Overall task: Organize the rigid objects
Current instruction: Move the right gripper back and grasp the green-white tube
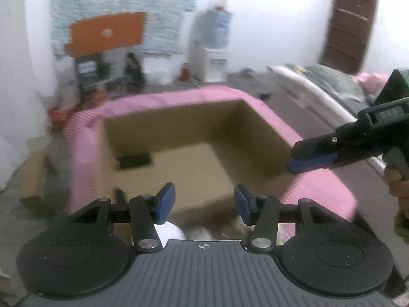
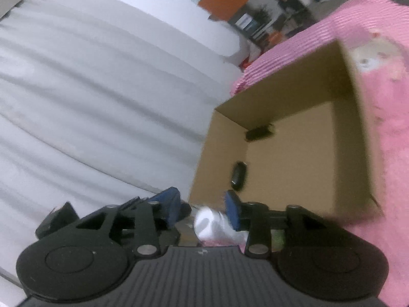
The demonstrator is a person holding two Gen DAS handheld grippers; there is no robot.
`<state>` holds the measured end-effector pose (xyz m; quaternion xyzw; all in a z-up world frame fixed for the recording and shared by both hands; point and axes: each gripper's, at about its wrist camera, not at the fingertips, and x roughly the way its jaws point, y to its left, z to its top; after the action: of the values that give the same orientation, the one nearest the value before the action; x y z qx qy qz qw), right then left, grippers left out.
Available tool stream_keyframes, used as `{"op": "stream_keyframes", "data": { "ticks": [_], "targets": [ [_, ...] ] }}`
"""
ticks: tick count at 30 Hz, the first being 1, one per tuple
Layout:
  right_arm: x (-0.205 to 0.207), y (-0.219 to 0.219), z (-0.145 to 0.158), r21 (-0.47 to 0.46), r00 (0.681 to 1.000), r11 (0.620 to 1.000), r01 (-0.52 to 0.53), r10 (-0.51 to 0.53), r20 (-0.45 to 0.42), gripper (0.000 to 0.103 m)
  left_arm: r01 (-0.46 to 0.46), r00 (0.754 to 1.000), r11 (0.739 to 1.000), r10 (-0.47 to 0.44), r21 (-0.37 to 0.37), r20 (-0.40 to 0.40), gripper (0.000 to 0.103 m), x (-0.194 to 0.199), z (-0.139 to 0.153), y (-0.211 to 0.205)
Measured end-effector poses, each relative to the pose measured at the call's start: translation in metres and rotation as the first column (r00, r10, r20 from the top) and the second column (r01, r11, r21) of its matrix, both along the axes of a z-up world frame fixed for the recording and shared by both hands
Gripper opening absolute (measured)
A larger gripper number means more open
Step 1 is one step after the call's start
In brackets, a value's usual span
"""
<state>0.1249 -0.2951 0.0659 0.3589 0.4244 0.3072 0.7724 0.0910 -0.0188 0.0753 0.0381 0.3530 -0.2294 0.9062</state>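
We are hovering both grippers, left (image 1: 204, 202) and right (image 2: 202, 209), released and empty, over the open brown cardboard box (image 1: 179, 117). We are likely between placements; next comes fetching another rigid object

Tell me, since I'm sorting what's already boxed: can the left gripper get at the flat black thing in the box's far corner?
Probably yes. The cardboard box is open-topped, the left gripper hangs open over its near edge, and nothing lies between it and the flat black object.

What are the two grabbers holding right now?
Nothing. The left gripper is open with only air between its blue pads, above the cardboard box. The right gripper is open too; the white thing lies behind it, not pinched.
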Motion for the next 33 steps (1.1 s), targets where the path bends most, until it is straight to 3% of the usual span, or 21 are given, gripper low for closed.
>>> {"op": "stream_keyframes", "data": {
  "ticks": [3, 10, 15, 23, 27, 33],
  "targets": [
    [-0.035, -0.019, -0.016, -0.024, 0.999, 0.998, 0.051, -0.051, -0.012, 0.044, 0.077, 0.996, 0.997, -0.077, -0.011, -0.038, 0.051, -0.008, -0.018, -0.021],
    [-0.068, -0.018, -0.074, -0.126, 0.987, 0.985, 0.121, -0.133, -0.089, 0.044, 0.214, 0.969, 0.975, -0.205, 0.056, -0.136, 0.047, -0.006, -0.07, -0.08],
    [-0.059, -0.01, -0.098, -0.217, 0.983, 0.967, 0.135, -0.159, -0.096, 0.038, 0.248, 0.961, 0.955, -0.22, 0.165, -0.166, 0.038, -0.003, -0.098, -0.11],
    [-0.034, 0.01, -0.116, -0.314, 0.99, 0.946, 0.079, -0.111, -0.086, 0.029, 0.283, 0.955, 0.916, -0.24, 0.285, -0.176, 0.026, -0.006, -0.12, -0.139],
    [-0.028, 0.016, -0.119, -0.37, 0.994, 0.928, 0.047, -0.081, -0.077, 0.021, 0.302, 0.949, 0.903, -0.254, 0.305, -0.188, 0.022, -0.007, -0.125, -0.15],
    [-0.026, 0.012, -0.123, -0.383, 0.993, 0.923, 0.03, -0.073, -0.096, 0.019, 0.317, 0.943, 0.896, -0.265, 0.31, -0.2, 0.022, -0.006, -0.128, -0.159]
  ]
}}
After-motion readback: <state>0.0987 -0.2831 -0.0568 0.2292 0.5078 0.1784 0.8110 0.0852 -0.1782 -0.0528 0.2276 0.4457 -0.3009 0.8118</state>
